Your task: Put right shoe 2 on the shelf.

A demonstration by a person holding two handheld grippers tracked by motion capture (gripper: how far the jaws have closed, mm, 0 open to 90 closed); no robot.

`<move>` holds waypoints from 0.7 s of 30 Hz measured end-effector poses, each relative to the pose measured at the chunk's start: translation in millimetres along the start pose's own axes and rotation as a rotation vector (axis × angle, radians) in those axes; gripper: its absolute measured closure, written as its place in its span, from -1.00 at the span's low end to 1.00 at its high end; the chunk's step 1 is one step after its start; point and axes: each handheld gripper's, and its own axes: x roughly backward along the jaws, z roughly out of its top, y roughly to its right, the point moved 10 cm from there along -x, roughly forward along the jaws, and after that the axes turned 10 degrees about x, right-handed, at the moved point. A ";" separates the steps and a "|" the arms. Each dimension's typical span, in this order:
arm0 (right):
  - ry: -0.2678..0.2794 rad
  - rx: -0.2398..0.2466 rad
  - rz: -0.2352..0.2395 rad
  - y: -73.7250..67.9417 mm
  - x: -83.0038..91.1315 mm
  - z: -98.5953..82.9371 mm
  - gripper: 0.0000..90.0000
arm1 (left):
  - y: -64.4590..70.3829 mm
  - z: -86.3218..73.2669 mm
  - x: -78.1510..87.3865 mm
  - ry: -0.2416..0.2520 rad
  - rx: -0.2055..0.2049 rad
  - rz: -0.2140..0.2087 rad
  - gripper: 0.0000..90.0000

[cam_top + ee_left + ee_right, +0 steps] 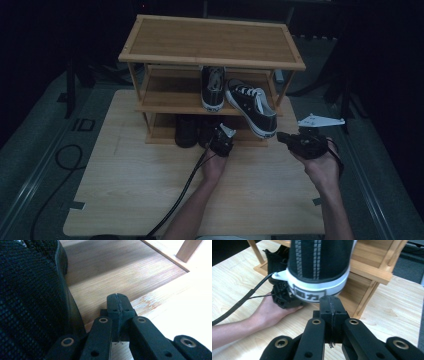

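Observation:
A three-tier wooden shoe rack [212,42] stands on the table. Two black canvas sneakers with white soles sit on its middle shelf: one straight [213,89], one slanted [252,107] with its heel [319,267] hanging over the front edge. A black knit shoe [30,302] rests on the bottom shelf [117,270]. My left gripper [219,139] [118,300] is shut and empty, just right of that knit shoe at the bottom shelf's front. Also shut and empty, my right gripper [283,137] [331,303] points at the slanted sneaker's heel, just short of it.
Another black shoe [186,131] stands on the bottom shelf at the left. The rack's top shelf is bare. A black cable [182,192] trails from the left gripper across the table [130,190]. A rack post [188,248] rises to the right of the left gripper.

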 end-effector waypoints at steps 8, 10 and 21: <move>-0.003 0.017 0.013 -7.2 -2.1 -0.6 1.00 | 0.0 0.0 0.0 0.000 0.000 0.000 1.00; -0.002 0.016 0.014 -7.4 -2.3 -0.5 1.00 | 0.0 0.0 0.0 0.000 -0.001 0.001 1.00; 0.002 0.028 0.016 -11.4 -3.9 1.7 1.00 | 0.0 0.1 -0.1 0.001 -0.002 0.004 1.00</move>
